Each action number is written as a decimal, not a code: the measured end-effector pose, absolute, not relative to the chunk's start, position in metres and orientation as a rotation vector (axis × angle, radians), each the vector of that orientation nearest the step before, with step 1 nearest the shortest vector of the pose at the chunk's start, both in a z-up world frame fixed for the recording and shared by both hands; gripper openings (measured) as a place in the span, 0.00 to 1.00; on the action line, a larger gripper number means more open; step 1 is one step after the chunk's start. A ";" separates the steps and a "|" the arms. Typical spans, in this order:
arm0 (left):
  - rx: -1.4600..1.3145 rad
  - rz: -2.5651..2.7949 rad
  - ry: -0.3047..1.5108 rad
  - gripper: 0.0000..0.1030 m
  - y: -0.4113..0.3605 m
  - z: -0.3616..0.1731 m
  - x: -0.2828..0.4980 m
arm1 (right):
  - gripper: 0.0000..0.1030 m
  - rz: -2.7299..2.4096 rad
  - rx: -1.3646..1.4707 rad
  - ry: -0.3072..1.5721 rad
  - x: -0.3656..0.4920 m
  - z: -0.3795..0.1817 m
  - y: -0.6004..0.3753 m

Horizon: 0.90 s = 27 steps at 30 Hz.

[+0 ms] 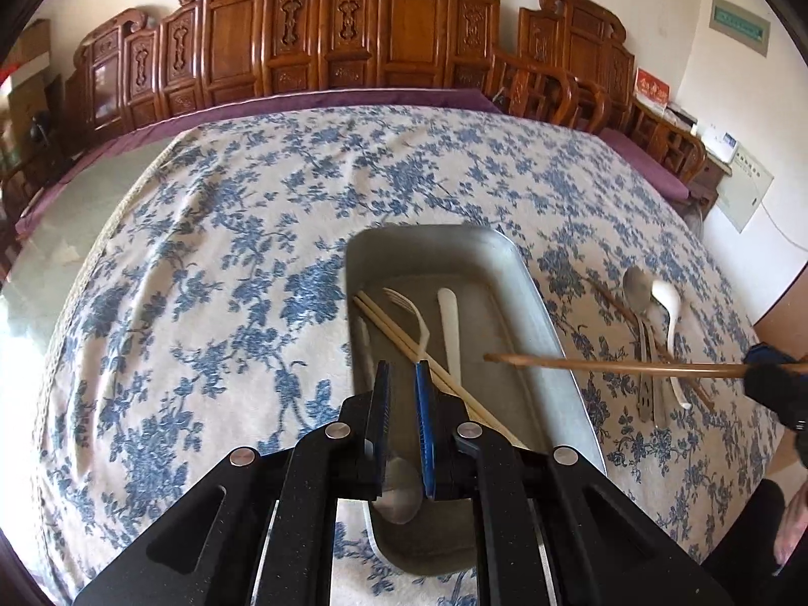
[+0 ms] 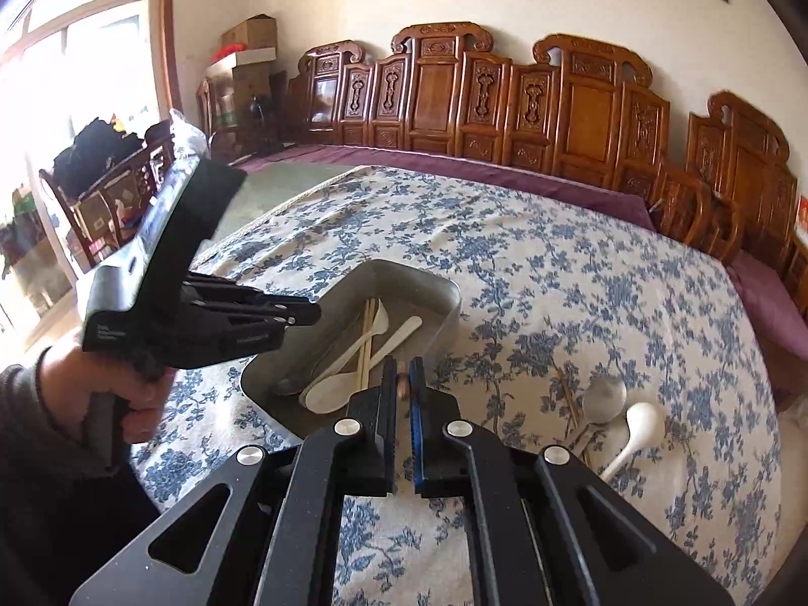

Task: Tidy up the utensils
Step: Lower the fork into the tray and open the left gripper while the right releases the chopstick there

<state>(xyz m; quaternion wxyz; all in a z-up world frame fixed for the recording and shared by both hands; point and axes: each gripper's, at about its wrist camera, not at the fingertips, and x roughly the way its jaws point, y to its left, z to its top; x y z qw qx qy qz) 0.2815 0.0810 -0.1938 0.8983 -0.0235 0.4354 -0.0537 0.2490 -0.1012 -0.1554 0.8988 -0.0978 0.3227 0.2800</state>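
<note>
A metal tray (image 1: 550, 323) sits on the floral tablecloth and holds pale chopsticks (image 1: 404, 341), a white fork (image 1: 411, 313), a white spoon (image 1: 449, 323) and a metal spoon (image 1: 401, 492). My left gripper (image 1: 402, 371) hovers over the tray's near end, jaws slightly apart and empty. My right gripper (image 2: 402, 371) is shut on a brown chopstick (image 1: 606, 364), held level over the tray's right rim; its end shows between the jaws (image 2: 402, 384). The tray (image 2: 444, 293) shows ahead in the right wrist view.
On the cloth right of the tray lie a metal spoon (image 1: 637, 285), a white ladle spoon (image 1: 669, 313), a metal fork (image 1: 649, 389) and a brown chopstick (image 1: 613, 303). Carved wooden chairs (image 1: 353, 40) line the far side. The left gripper's body (image 2: 202, 303) is at left.
</note>
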 end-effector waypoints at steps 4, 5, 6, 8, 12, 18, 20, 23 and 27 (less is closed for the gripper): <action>-0.051 -0.104 0.888 0.08 0.091 -0.188 0.276 | 0.06 0.564 -0.241 0.651 0.253 -0.156 -0.086; -0.051 -0.103 0.885 0.08 0.093 -0.187 0.275 | 0.06 0.556 -0.263 0.640 0.253 -0.157 -0.082; -0.056 -0.104 0.882 0.08 0.095 -0.186 0.274 | 0.06 0.543 -0.289 0.630 0.253 -0.157 -0.076; -0.063 -0.106 0.880 0.08 0.100 -0.186 0.273 | 0.06 0.527 -0.325 0.620 0.255 -0.160 -0.068; -0.067 -0.105 0.871 0.08 0.106 -0.183 0.270 | 0.06 0.492 -0.369 0.621 0.265 -0.165 -0.054; -0.085 -0.100 0.860 0.08 0.115 -0.180 0.270 | 0.06 0.467 -0.381 0.688 0.278 -0.176 -0.037; -0.089 -0.098 0.862 0.08 0.117 -0.181 0.270 | 0.06 0.466 -0.374 0.722 0.278 -0.183 -0.035; -0.092 -0.095 0.860 0.08 0.119 -0.181 0.269 | 0.06 0.474 -0.342 0.777 0.277 -0.194 -0.034; -0.096 -0.095 0.860 0.08 0.121 -0.181 0.269 | 0.07 0.476 -0.308 0.831 0.278 -0.209 -0.034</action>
